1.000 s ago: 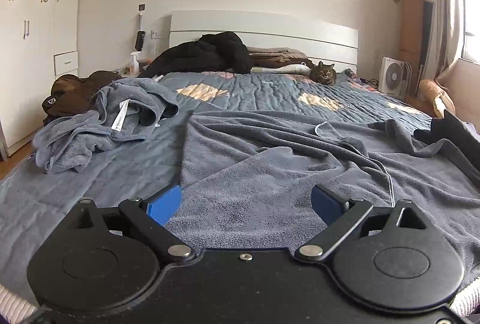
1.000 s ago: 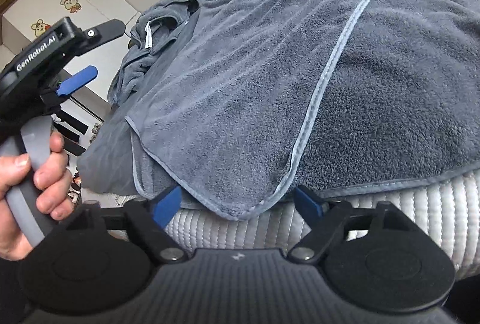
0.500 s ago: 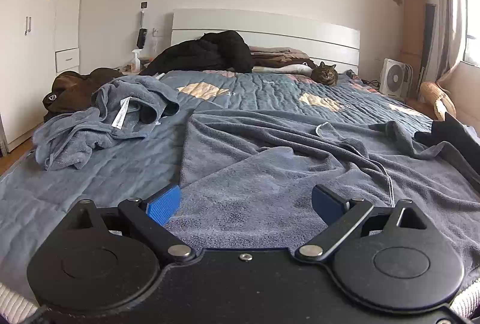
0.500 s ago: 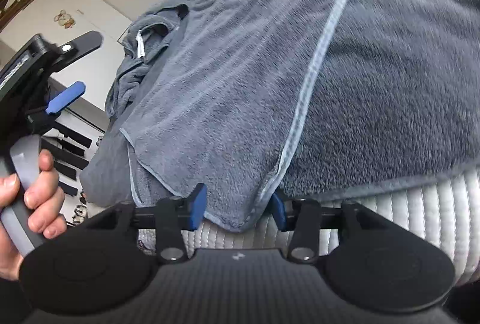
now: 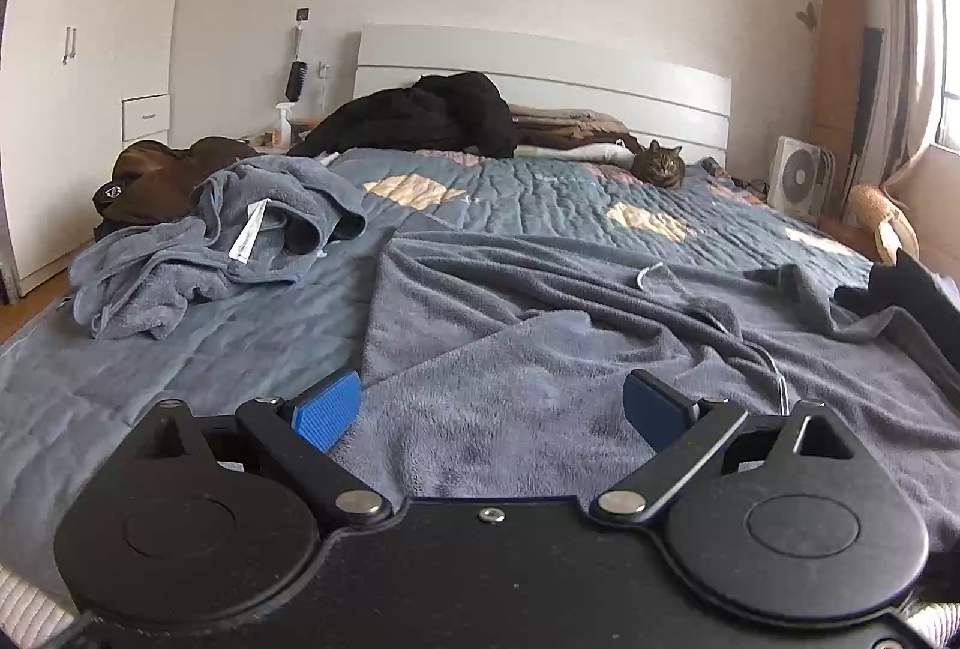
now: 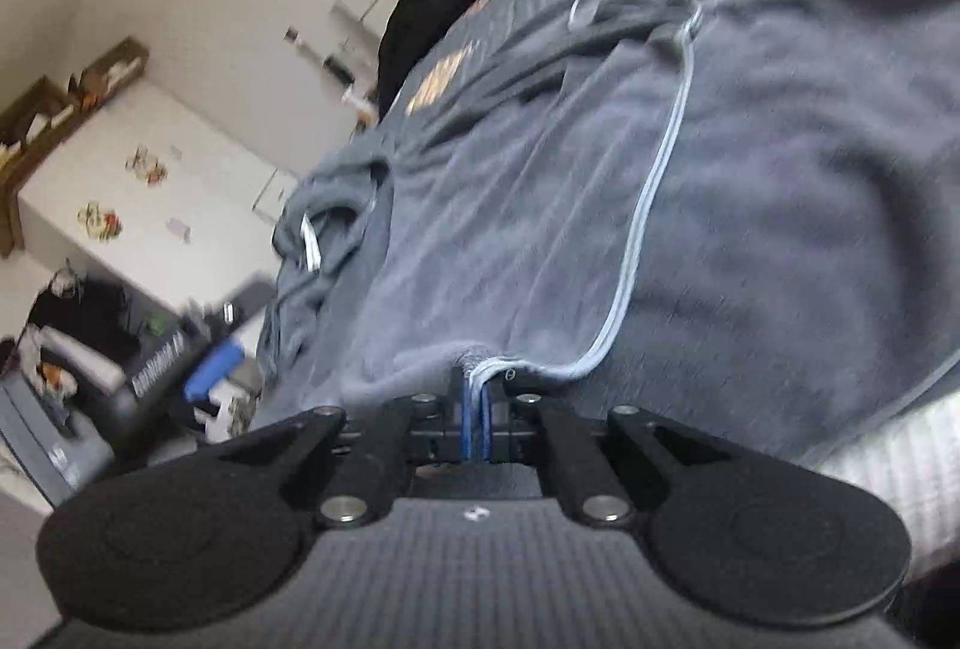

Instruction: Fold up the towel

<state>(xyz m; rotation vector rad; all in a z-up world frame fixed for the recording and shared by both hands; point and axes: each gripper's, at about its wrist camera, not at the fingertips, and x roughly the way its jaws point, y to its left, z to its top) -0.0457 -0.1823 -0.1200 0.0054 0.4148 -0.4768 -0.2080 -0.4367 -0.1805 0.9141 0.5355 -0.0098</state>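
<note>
Grey towel (image 5: 540, 349) spread rumpled over near half of bed (image 5: 180, 349), pale piped hem running toward 12 o'clock. Right gripper (image 6: 477, 409) at towel's near corner, blue pads pressed together, hem edge pinched between them. Left gripper (image 5: 492, 403) low over towel at its 9 o'clock edge, jaws spread wide, nothing between them. Second grey towel (image 5: 198, 253) bunched at 10 o'clock, well apart. Cat (image 5: 660, 163) sits by headboard at 1 o'clock. Right-wrist view blurred.
</note>
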